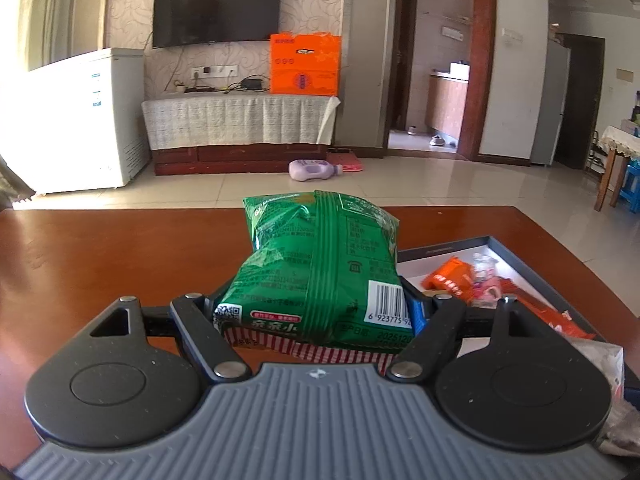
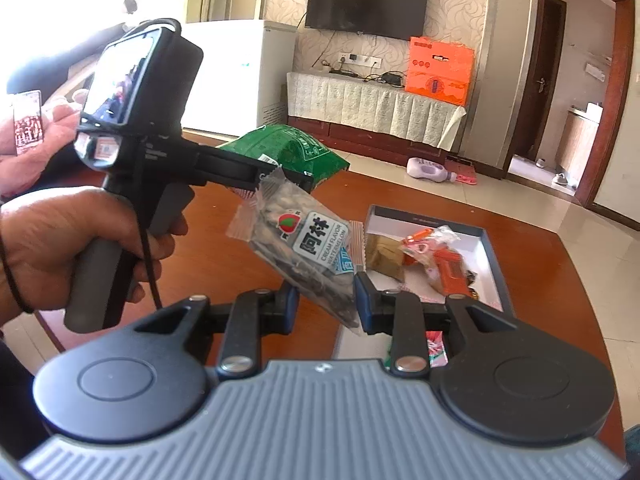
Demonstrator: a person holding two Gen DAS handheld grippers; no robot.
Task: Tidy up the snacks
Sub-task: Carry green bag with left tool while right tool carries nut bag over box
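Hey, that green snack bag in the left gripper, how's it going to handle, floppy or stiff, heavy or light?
The green snack bag looks puffed with air, so probably light for its size. The left hand-held gripper pinches only its bottom end, yet it stands up, suggesting some stiffness. Its glossy film may be slippery, and hard squeezing could crush the contents.

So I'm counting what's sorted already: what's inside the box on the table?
The box holds an orange packet, a brownish packet and a clear-wrapped sweet. Its near end is hidden behind the right gripper.
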